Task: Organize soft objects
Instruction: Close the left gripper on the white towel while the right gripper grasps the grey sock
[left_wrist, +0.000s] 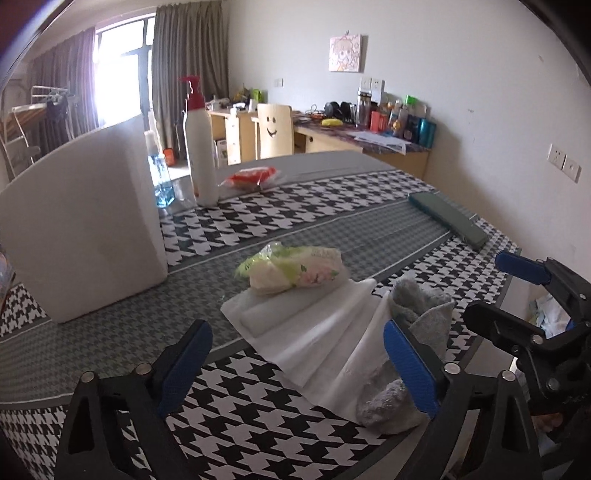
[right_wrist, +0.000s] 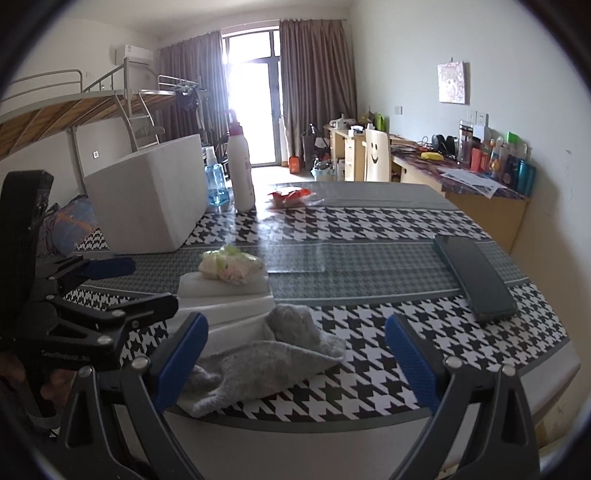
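**A:** Starting at nine o'clock in the left wrist view: white box (left_wrist: 85, 221), upright on the table (left_wrist: 258, 406). Likely home for the soft things?

**B:** Probably. Toward twelve: wrapped tissue pack (left_wrist: 291, 269), resting on folded white sheets (left_wrist: 314, 332).

**A:** Left gripper (left_wrist: 295, 358)?

**B:** Spread wide, empty, hovering above the near edge of those sheets.

**A:** At four o'clock, touching the sheets: crumpled grey towel (left_wrist: 417, 317).

**B:** Right gripper (right_wrist: 295, 350) also wide and empty. Towel framed between its fingers, apparently untouched.

**A:** Advice for the grab?

**B:** Go for a thick fold, not a loose corner. Lower enough to catch towel, not tablecloth. Lift straight up to avoid dragging the sheets and tipping the pack. Mind the other claw, close by at nine o'clock in the right wrist view.
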